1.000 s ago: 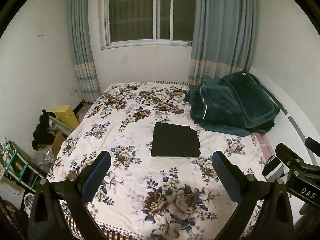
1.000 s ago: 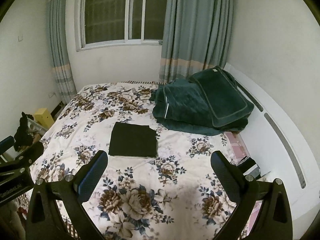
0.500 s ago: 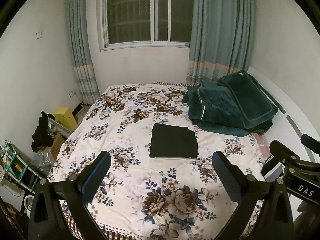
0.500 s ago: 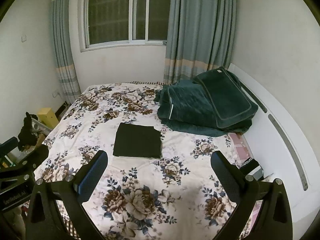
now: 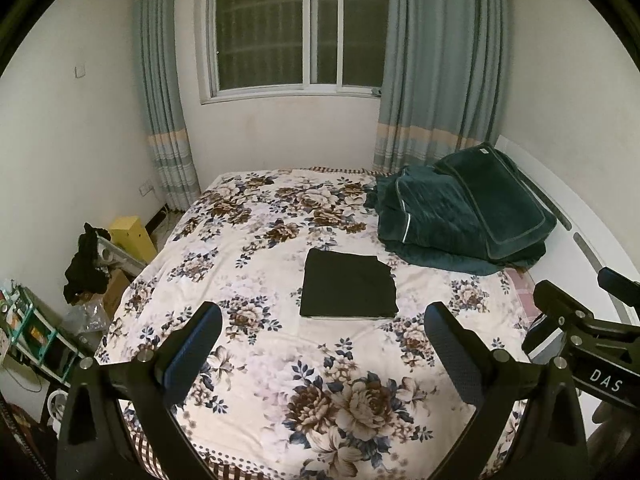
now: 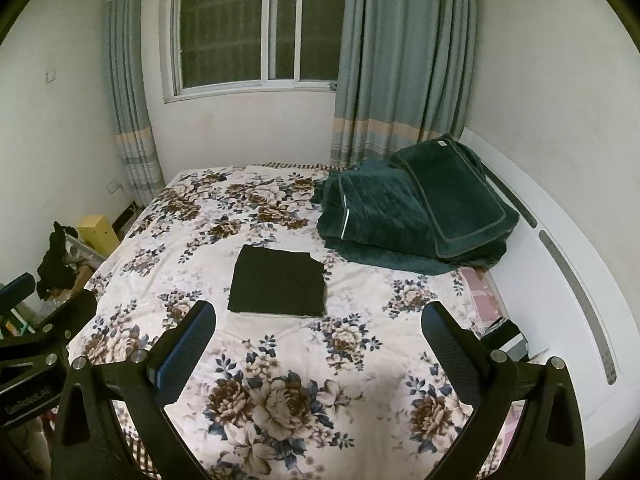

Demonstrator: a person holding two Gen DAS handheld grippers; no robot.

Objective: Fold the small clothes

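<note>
A small dark garment (image 5: 347,285) lies folded into a flat rectangle in the middle of the floral bedspread (image 5: 280,360); it also shows in the right wrist view (image 6: 279,282). My left gripper (image 5: 320,350) is open and empty, held above the bed's near end, well short of the garment. My right gripper (image 6: 318,348) is open and empty too, likewise back from the garment. The right gripper's body (image 5: 588,344) shows at the right of the left wrist view, and the left gripper's body (image 6: 36,344) at the left of the right wrist view.
A dark green quilt and pillow (image 5: 460,216) are piled at the bed's far right against the white headboard (image 6: 560,264). Left of the bed are a yellow box (image 5: 132,236), dark clothes (image 5: 86,264) on a rack and a shelf (image 5: 24,336). A window and curtains stand behind.
Both grippers have pulled back and risen a little, so the bed and garment look slightly farther and lower in view. The garment has not moved. Both jaws stay open.
</note>
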